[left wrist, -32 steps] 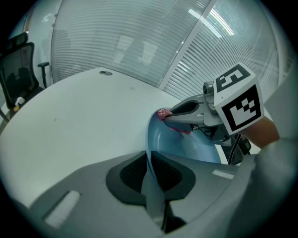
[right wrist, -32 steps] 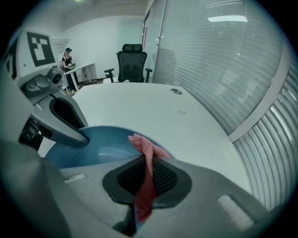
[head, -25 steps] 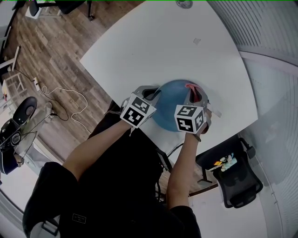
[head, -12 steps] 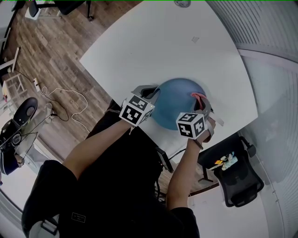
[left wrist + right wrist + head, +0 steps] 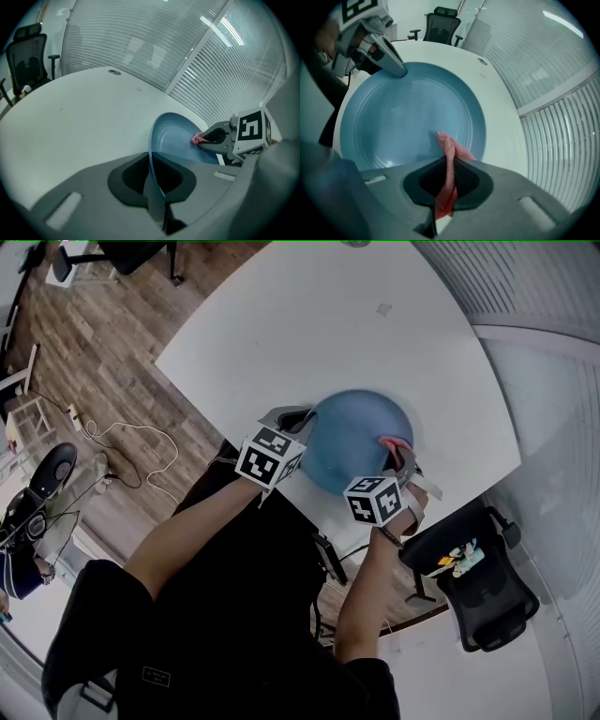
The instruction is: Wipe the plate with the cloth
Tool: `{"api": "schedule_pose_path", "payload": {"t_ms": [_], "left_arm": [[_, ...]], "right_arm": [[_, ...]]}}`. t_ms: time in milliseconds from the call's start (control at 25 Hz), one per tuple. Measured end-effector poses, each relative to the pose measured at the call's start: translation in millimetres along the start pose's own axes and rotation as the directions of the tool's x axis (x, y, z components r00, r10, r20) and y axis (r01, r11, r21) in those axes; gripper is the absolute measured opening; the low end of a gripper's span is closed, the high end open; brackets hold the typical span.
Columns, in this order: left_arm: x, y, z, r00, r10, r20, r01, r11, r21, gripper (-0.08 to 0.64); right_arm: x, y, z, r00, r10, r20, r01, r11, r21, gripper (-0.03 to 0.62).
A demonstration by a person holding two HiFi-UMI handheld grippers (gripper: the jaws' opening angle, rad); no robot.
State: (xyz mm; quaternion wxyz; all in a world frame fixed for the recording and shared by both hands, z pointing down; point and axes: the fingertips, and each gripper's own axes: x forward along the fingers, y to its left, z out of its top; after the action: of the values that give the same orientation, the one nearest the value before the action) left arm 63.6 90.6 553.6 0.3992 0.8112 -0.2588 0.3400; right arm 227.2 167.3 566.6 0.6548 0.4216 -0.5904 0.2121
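Two tight grips — left claw (image 5: 151,177) on plate (image 5: 349,439) rim, right claw (image 5: 449,183) holding cloth (image 5: 451,152) near the opposite edge

On my head view the light is even and soft. The white table (image 5: 309,324) around the plate (image 5: 352,442) comes up nearly washed out, with hardly a shadow on it. Both gripper views are fisheye, with black corners, and the slatted blinds (image 5: 562,93) beyond the plate bow hard. Bright streaks glare on those slats above the plate. The plate itself reads sharp, with a faint sheen. The grey foreground just below it is dim and soft.
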Motion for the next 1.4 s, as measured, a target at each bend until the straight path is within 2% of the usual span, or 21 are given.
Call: {"api": "schedule_pose_path", "payload": {"t_ms": [520, 920, 1080, 1400], "left_arm": [[2, 2, 2, 1.0, -0.001, 0.003, 0.001, 0.998, -0.068, 0.013], [2, 3, 3, 1.0, 0.001, 0.018, 0.001, 0.995, -0.096, 0.012], [2, 4, 2, 1.0, 0.004, 0.021, -0.002, 0.993, -0.114, 0.014], [-1, 6, 0, 1.0, 0.003, 0.017, -0.001, 0.99, -0.138, 0.015]], "right_arm": [[-14, 48, -22, 0.994, 0.105, -0.035, -0.106, 0.993, -0.043, 0.025], [-28, 92, -19, 0.969, 0.245, -0.021, -0.246, 0.969, -0.038, 0.025], [-34, 113, -13, 0.949, 0.316, -0.003, -0.316, 0.948, -0.044, 0.025], [-49, 156, 22, 0.873, 0.484, 0.054, -0.479, 0.873, -0.089, 0.025]]}}
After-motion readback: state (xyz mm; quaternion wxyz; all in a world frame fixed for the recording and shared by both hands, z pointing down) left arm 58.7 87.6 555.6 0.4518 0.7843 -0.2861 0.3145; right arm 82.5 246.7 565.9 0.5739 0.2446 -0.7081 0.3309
